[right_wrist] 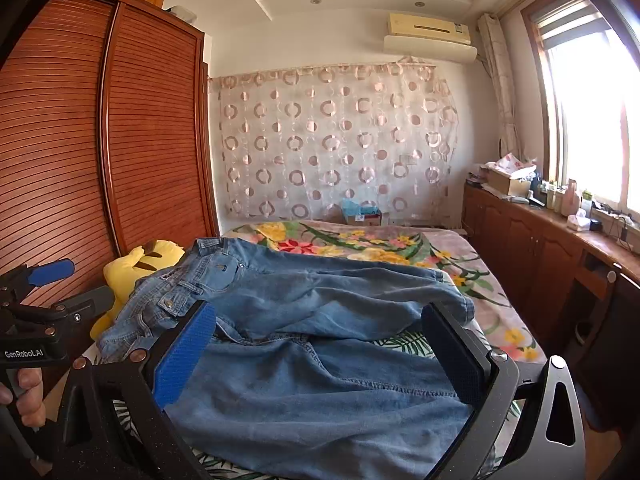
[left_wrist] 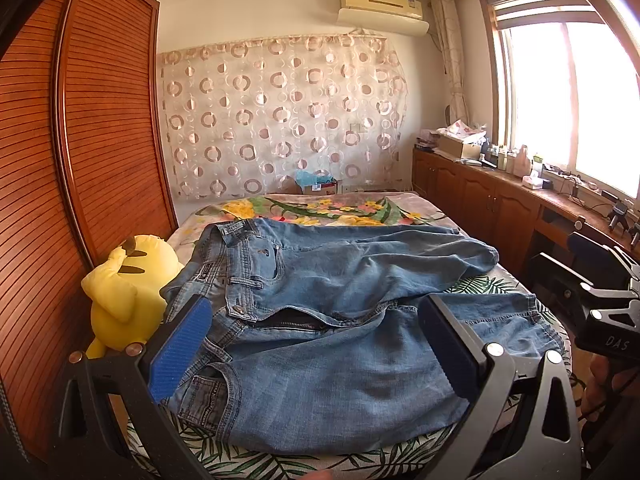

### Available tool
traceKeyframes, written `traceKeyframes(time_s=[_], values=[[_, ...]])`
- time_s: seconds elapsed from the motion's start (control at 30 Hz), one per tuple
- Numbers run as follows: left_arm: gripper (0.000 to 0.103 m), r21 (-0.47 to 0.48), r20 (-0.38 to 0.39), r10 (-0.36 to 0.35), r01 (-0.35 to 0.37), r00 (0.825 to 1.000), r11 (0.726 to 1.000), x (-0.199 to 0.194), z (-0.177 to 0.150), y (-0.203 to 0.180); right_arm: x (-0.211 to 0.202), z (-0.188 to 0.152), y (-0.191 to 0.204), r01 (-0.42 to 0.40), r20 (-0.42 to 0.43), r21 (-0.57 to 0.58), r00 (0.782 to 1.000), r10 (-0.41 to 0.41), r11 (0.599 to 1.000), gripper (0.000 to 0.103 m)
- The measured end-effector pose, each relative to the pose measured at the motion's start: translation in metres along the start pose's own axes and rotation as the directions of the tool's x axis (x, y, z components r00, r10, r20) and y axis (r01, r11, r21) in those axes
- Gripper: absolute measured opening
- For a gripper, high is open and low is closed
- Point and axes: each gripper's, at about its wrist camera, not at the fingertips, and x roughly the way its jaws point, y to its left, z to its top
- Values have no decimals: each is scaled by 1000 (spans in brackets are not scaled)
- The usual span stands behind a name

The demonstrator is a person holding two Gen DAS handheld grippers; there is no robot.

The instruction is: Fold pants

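Basically nothing is folded yet: the jeans (left_wrist: 320, 320) are just spread out on the bed (left_wrist: 248, 456), front side up, waistband toward the wardrobe (left_wrist: 80, 140) side and legs running off toward the window side. The fly is unzipped and gaping, the far leg is rumpled and bunched near its hem, and the near leg lies flatter, so I'd guess some smoothing comes before the first fold. Left gripper (left_wrist: 316, 344) hangs above the waist and hip area with its jaws spread wide and nothing between them; right gripper (right_wrist: 320, 356) hovers over the thigh part of the near leg, also wide open and empty, touching no cloth as far as I can tell. So the whole job is still ahead: leg over leg, then folding lengthwise. Room-wise, the far half of the bed with the flowered blanket (right_wrist: 360, 244) is free, which looks like decent space for dragging or flipping. Tighter spots: the yellow plush (left_wrist: 124, 292) sits right against the waistband by the wardrobe, and the near leg reaches close to the bed's front edge, so cloth could slide off there.
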Motion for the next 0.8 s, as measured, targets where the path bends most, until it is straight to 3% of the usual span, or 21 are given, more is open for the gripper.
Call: traceKeyframes(time_s=[0.8], values=[[103, -1, 9, 0, 0, 1000, 1000, 3, -1, -1, 0, 0, 2, -3, 4, -6, 1000, 3, 1000, 102]])
